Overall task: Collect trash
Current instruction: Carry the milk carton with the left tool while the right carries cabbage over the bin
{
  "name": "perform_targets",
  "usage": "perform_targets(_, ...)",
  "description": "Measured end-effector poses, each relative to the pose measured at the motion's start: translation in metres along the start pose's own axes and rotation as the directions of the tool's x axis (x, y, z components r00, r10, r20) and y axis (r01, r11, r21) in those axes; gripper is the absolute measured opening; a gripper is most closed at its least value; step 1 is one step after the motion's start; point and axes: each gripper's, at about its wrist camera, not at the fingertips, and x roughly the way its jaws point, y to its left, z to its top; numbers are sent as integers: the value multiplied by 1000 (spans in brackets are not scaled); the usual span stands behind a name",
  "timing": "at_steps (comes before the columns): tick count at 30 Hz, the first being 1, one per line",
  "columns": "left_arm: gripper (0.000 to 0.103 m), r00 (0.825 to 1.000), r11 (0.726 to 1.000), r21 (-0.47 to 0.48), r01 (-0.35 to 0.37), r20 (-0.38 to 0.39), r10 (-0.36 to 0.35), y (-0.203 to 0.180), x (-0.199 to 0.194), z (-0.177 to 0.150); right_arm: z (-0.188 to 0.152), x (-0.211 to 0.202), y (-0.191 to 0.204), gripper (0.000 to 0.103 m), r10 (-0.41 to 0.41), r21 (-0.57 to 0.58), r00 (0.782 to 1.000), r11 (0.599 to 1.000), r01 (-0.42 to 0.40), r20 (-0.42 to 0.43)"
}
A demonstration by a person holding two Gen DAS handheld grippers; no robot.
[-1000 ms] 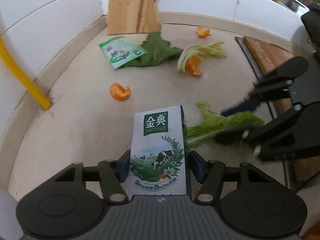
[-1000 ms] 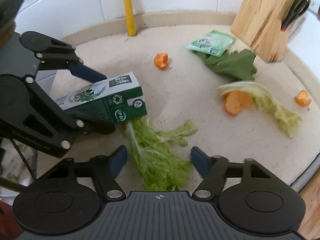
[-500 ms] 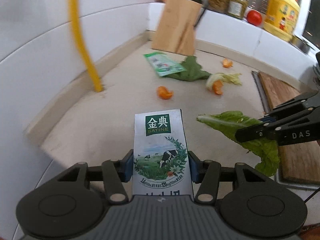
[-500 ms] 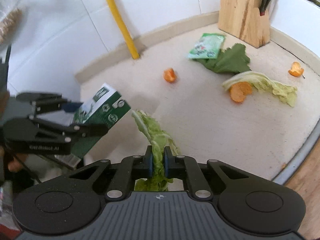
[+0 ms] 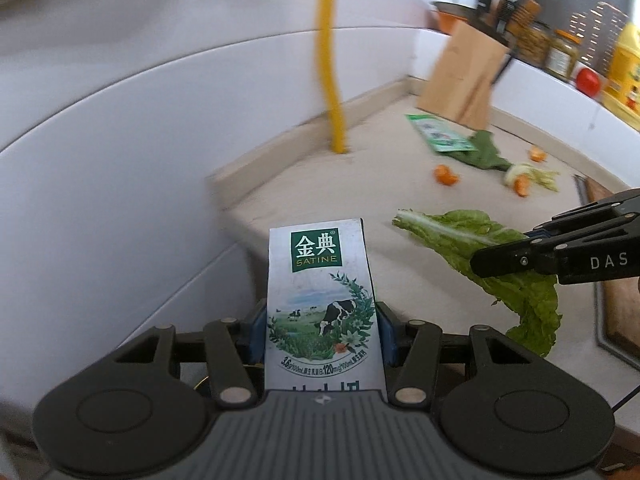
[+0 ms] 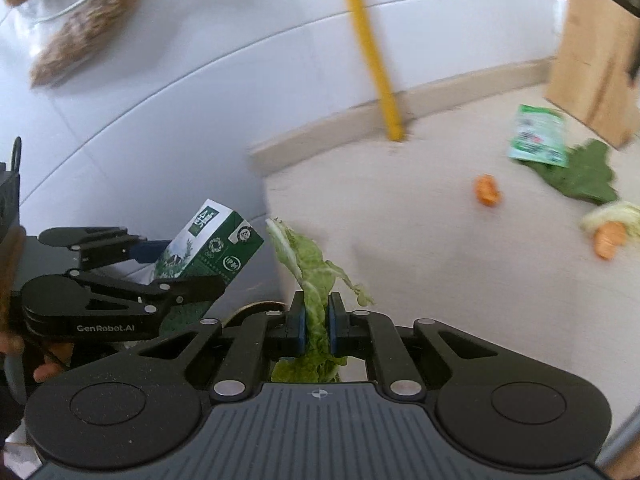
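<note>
The left gripper [image 5: 320, 330] is closed partway on a milk carton [image 5: 322, 304]; both blue pads press the carton's sides. The carton is off the counter [image 5: 380, 184], near the counter's left end, printed face toward the camera.

The right gripper [image 6: 316, 322] is almost fully closed, and its pads pinch a lettuce leaf [image 6: 314, 280]. The leaf stands up between the pads and hangs below them, clear of the counter. In the left wrist view the leaf [image 5: 492, 264] droops from the right gripper [image 5: 500, 258], just right of the carton.

Trash left on the counter, from left to right:
- an orange peel [image 6: 488, 189], well right of the yellow pole [image 6: 372, 52];
- a green packet [image 6: 538, 136] overlapping a dark leaf [image 6: 580, 176], just in front of the knife block [image 6: 596, 60];
- a pale leaf [image 6: 616, 216] touching a second orange peel [image 6: 608, 240], near the right edge.
</note>
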Motion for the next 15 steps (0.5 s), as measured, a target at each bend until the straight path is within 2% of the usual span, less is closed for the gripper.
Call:
perform_targets(5, 46, 997, 994, -77, -81, 6, 81, 25, -18, -21, 6, 19, 32, 14, 58, -45, 998, 997, -58, -13)
perform_targets(15, 46, 983, 969, -170, -178, 21, 184, 56, -39, -48, 14, 46, 87, 14, 124, -123, 992, 984, -127, -29)
